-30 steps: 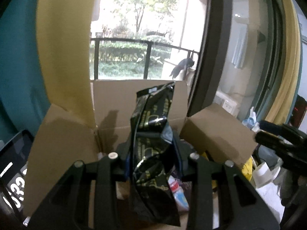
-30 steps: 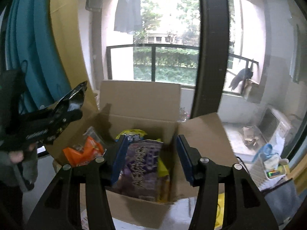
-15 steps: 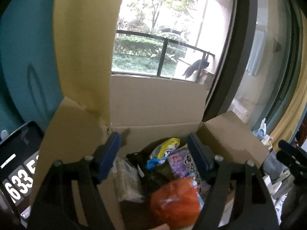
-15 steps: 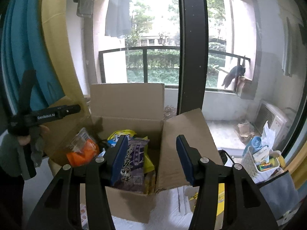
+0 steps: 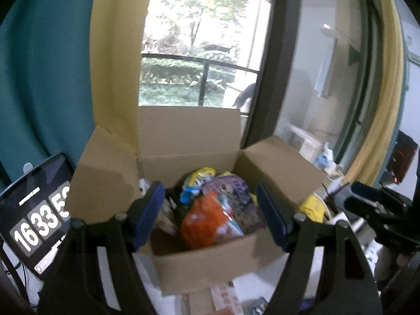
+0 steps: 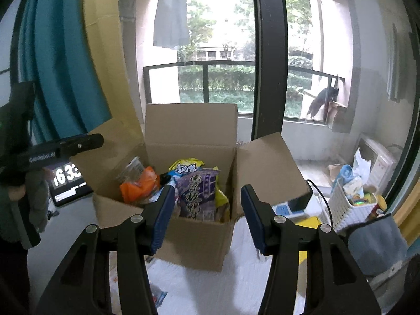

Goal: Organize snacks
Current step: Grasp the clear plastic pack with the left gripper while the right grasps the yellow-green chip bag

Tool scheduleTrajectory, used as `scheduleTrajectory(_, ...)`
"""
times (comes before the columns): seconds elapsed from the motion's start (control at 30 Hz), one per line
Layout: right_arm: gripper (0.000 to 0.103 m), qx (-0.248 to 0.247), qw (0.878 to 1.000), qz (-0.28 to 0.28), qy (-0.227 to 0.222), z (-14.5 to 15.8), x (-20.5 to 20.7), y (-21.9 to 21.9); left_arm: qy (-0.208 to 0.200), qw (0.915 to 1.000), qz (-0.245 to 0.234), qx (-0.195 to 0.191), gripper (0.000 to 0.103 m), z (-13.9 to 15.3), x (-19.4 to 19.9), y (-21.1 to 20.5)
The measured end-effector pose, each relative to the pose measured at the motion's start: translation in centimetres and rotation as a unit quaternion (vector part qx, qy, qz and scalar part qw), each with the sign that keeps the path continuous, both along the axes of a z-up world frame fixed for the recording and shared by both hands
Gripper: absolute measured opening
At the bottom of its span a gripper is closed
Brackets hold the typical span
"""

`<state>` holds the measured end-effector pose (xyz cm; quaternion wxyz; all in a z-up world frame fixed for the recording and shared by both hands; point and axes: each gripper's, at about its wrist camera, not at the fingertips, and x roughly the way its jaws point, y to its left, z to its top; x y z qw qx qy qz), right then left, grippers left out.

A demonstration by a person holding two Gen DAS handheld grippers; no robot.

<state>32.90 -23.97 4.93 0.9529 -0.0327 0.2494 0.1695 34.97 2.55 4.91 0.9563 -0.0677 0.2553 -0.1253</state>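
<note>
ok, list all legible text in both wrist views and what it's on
"1633" plus a cut-off third pair starting with 5: tablet clock, left wrist view.
"163" then a cut-off digit: same tablet, right wrist view.
Small white lettering on the black bar of the left tongs: too blurred to read for certain.
Large print on the purple snack bag and yellow bag: Chinese characters, not legible enough to quote.
Small line above the clock digits: unreadable.
</note>
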Motion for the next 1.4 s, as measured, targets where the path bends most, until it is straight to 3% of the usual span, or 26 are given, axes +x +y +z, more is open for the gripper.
scheduleTrajectory(0.57, 0.055, 0.026, 0.999, 0.014, 0.021, -1.0, -10.0, -1.2, -0.004, 0.9996, -0.022, -0.015, 0.079, -1.7, -10.5, -1.9)
scheduleTrajectory(1.0, 0.055, 0.025, 0.998, 0.034, 0.050, -4.3, -16.4, 0.0, 0.043, 0.9985, -0.023, -0.024, 0.080, -7.0, -16.5, -2.2)
scheduleTrajectory(1.4, 0.055, 0.038, 0.992, 0.043, 0.113, -8.5, -20.6, 0.4, 0.096, 0.9946, -0.032, -0.025, 0.080, -11.6, -21.1, -2.5)
